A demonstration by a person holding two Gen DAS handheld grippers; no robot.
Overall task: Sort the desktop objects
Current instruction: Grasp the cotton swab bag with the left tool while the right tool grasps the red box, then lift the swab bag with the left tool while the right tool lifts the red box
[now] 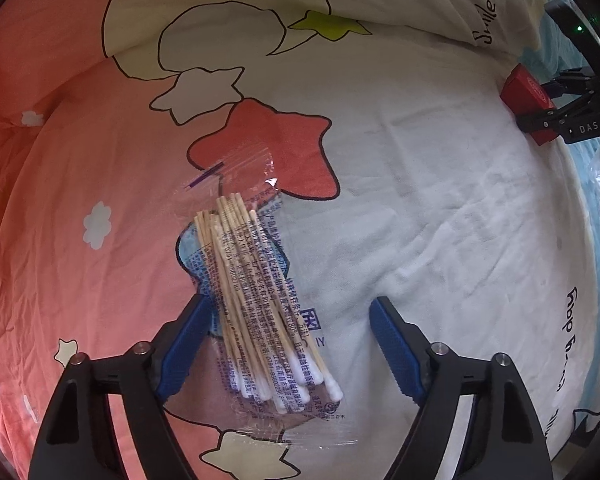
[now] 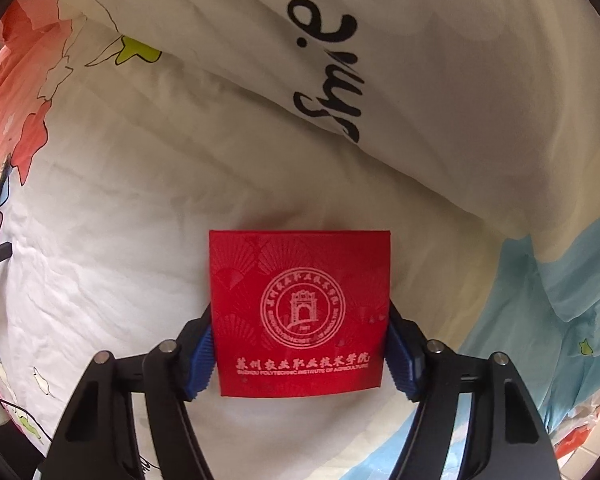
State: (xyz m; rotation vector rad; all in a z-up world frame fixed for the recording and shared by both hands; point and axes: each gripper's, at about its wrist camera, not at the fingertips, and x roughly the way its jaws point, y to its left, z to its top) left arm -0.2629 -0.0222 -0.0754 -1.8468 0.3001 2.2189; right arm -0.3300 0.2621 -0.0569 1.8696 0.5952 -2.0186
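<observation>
A clear plastic bag of wooden cotton swabs (image 1: 260,304) lies on the cartoon-print bedspread (image 1: 440,200). My left gripper (image 1: 290,308) stands open over it, the blue pads on either side of the bag. The left pad (image 1: 180,352) is close against the bag's edge and the right pad (image 1: 396,352) stands well apart from it. A flat red box (image 2: 300,280) with a white round emblem and lettering sits between the blue pads of my right gripper (image 2: 300,320), which is shut on its two sides. The left wrist view shows this red box (image 1: 520,92) and the right gripper (image 1: 556,108) at the far right.
The bedspread rises in a thick fold (image 2: 380,100) with black lettering just behind the red box. A pink area with stars (image 1: 60,200) covers the left side. A light blue cloth (image 2: 540,300) lies at the right, with crumpled plastic (image 2: 592,412) beyond it.
</observation>
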